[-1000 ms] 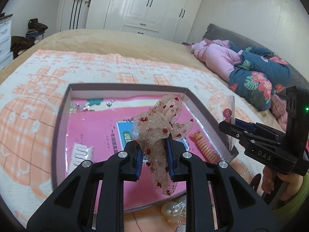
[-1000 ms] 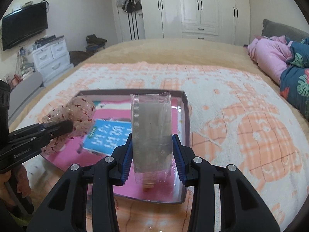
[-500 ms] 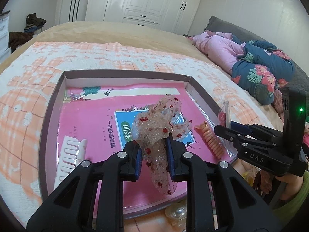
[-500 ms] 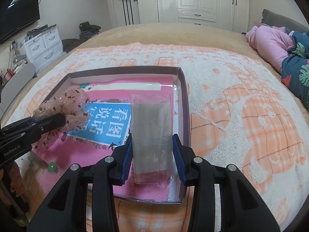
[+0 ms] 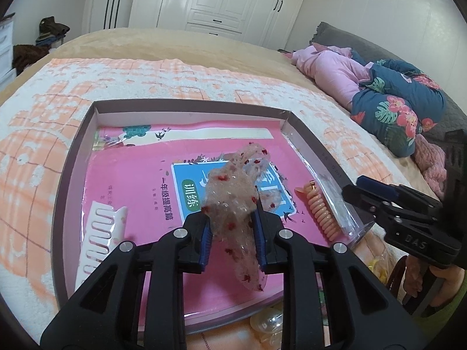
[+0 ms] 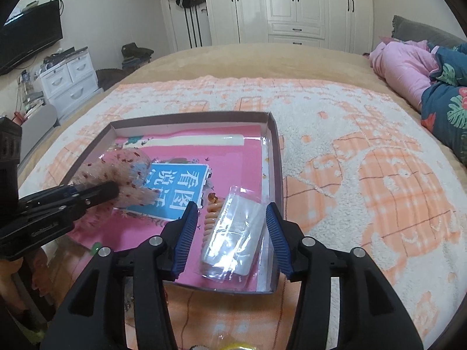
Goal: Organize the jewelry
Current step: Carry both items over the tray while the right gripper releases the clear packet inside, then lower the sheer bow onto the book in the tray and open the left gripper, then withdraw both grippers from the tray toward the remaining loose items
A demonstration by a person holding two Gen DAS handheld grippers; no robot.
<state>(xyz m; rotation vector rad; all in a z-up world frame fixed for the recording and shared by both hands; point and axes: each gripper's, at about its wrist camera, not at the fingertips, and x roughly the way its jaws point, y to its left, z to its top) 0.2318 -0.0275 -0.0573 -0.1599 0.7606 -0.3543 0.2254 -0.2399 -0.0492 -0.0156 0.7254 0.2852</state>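
Observation:
My left gripper [image 5: 230, 218] grips a sheer bow with red specks [image 5: 233, 192] over the middle of a shallow brown tray [image 5: 189, 103]. Its jaws are opening a little, but the pads still touch the fabric. The right gripper [image 6: 230, 218] hangs over the tray's near right corner with its jaws opening wide. A clear plastic bag [image 6: 233, 233] lies flat in the tray below them, free of the pads. A peach coil hair tie [image 6: 211, 215] lies just left of the bag. A white comb [image 5: 99, 227] rests at the tray's left side.
A pink book [image 5: 131, 180] covers the tray floor. The tray sits on an orange-and-white blanket [image 6: 364, 175] on a bed. Pink and floral bedding [image 5: 394, 110] is heaped at the right. Small clear items [image 5: 268, 320] and a green bead [image 6: 95, 247] lie before the tray's near edge.
The right jaws have spread, and the clear bag has dropped from upright between them to lie flat in the tray. The left gripper still holds the bow, now closer over the tray.

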